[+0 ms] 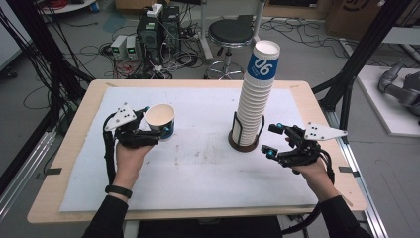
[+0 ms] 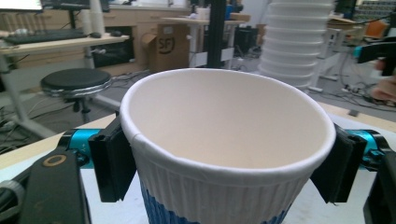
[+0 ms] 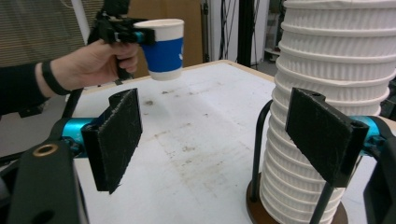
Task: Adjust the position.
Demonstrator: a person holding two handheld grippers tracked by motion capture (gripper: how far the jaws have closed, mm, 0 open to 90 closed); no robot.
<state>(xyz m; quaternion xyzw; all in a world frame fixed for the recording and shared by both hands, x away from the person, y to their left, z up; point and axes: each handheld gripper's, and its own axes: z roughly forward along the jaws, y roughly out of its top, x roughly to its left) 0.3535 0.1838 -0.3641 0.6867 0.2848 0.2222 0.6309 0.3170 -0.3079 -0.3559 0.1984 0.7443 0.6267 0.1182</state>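
Left gripper (image 1: 157, 130) pinches the paper cup (image 1: 160, 120) aloft; squeeze harder and it crumples; right gripper (image 1: 273, 139) gapes beside the cup stack (image 1: 255, 96).

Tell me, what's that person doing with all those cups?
A person holds a gripper in each hand at a table. The left gripper is clamped on one paper cup and holds it upright, just above the table. The right gripper is open, its jaws apart beside the tall stack of cups that stands in a round holder. It looks as if cups are being taken off the stack one at a time.
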